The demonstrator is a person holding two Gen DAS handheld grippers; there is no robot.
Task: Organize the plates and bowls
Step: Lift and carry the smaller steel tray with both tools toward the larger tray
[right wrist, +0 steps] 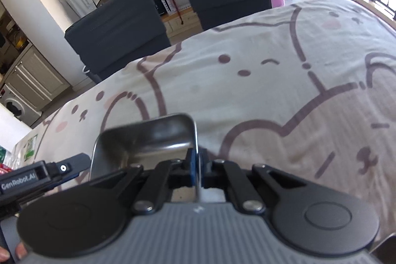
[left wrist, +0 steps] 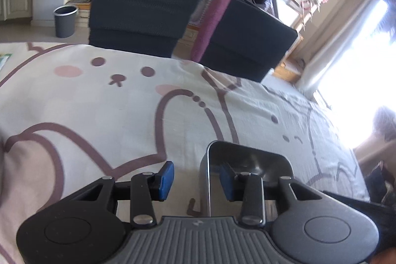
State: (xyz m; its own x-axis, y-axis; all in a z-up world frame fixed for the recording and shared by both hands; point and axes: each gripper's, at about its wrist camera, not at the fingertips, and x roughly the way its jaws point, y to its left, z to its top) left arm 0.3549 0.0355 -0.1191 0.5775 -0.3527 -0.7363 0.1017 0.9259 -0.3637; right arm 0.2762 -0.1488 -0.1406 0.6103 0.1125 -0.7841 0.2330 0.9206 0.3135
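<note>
**Steel tray held by one rim**

My right gripper [right wrist: 196, 168] pinches the right rim of the rectangular steel tray [right wrist: 146, 137]. My left gripper [left wrist: 196, 180] stands spread, the tray's left wall between its jaws, unpressed. I judge the one-sided grip may let it pivot onto the tablecloth [left wrist: 99, 103].

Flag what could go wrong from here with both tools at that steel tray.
1. The right tool pinches only the thin rim of the steel tray; lifted from that one edge, the tray may tilt or slip out.
2. The left tool is open with one pad inside the tray and one outside, not gripping; moving either hand could knock the tray.
3. The tablecloth looks loose; dragging the tray might bunch it.
</note>
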